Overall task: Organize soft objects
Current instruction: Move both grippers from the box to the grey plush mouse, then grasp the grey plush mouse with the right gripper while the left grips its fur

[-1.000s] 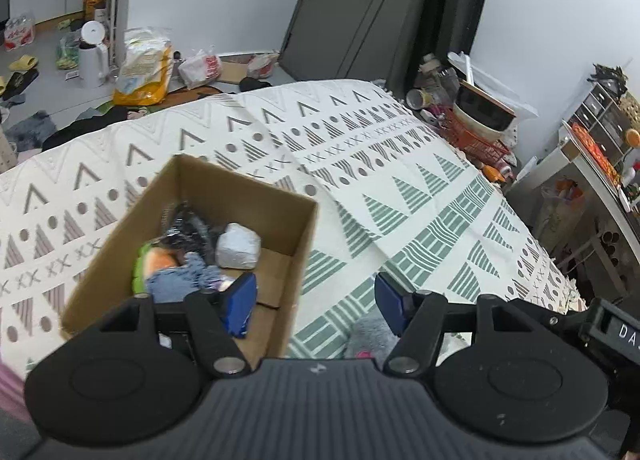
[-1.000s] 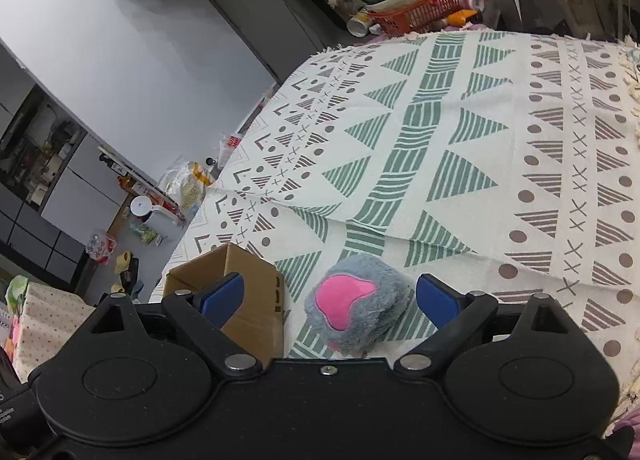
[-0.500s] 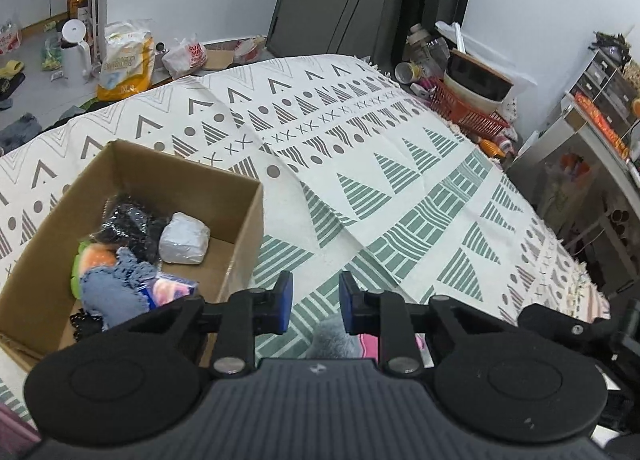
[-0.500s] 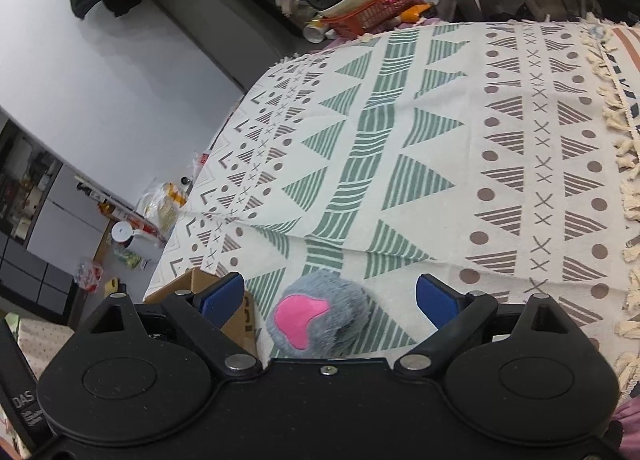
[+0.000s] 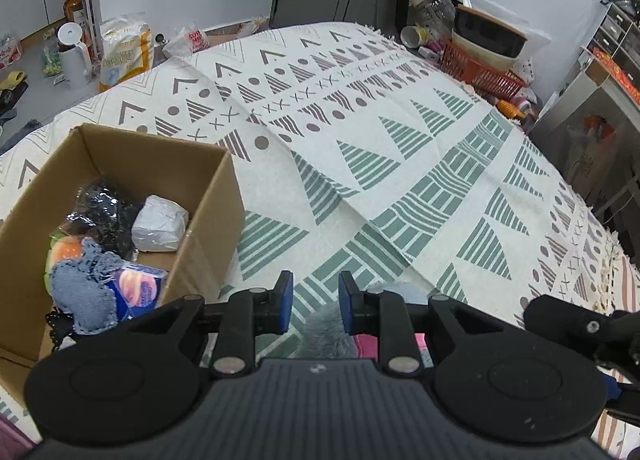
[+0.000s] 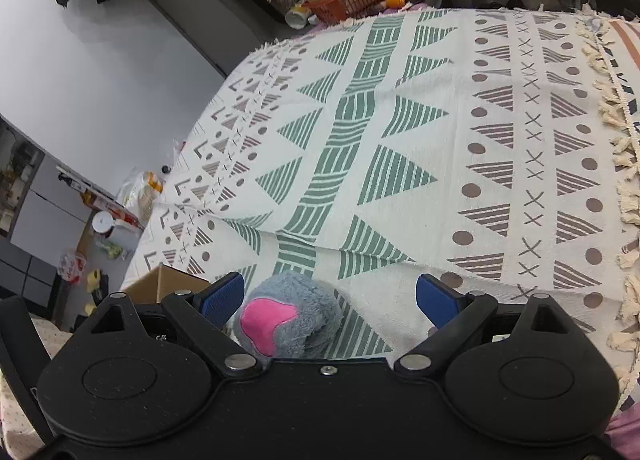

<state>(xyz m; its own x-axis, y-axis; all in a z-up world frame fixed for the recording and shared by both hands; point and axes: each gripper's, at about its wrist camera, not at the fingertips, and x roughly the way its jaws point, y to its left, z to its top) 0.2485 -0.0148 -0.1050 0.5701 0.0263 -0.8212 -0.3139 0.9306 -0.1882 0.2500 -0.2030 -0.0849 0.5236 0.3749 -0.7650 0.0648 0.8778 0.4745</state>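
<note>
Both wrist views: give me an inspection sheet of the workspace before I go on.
Surface: patterned cloth, creased, fringe along one edge.
Job's things: cardboard box open, holding a white pouch, a black bundle, a blue knit piece and some packets; grey plush with a pink patch lies on the cloth outside the box.
Clutter: nothing seen on the cloth besides these.
Grippers: left gripper narrowly open, empty, above the plush; right gripper wide open, the plush near its left finger.
Cables: nothing seen.
Surroundings: red basket with a pot past the far edge; bags and a white jug on the floor.
</note>
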